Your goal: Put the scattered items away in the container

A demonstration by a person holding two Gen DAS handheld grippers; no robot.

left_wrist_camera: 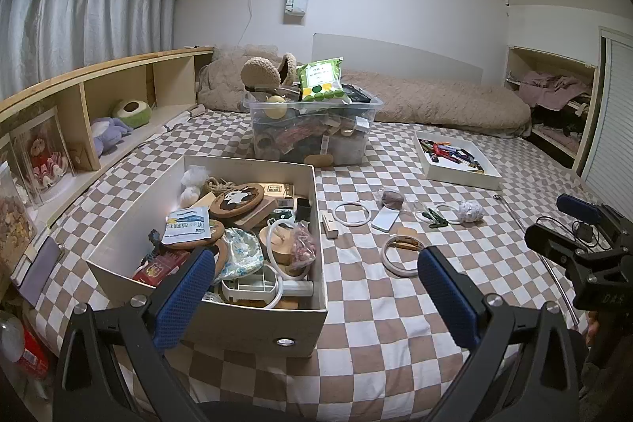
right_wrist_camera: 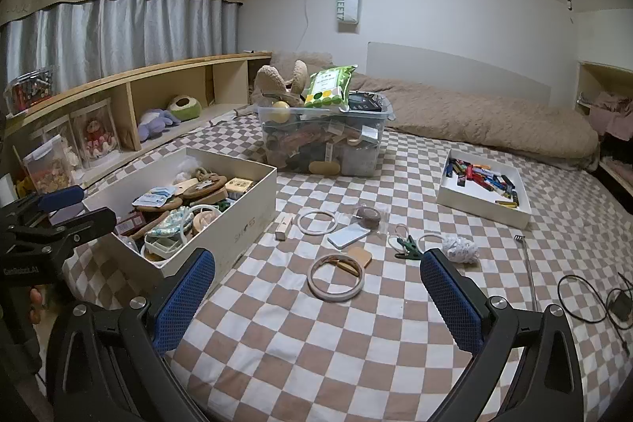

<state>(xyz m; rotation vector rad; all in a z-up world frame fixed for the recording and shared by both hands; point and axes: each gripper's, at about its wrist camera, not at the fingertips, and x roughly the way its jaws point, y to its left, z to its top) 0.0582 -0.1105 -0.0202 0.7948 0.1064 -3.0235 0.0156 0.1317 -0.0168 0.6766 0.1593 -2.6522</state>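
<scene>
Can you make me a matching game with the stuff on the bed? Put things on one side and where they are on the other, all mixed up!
Things:
1. green clip
2. panda disc
3. colourful sticks
4. green snack bag

Places:
A. on top of the clear bin
B. loose on the checkered blanket
C. in the shallow white tray
D. in the big cardboard box

Pairs: 1-B, 2-D, 3-C, 4-A
</scene>
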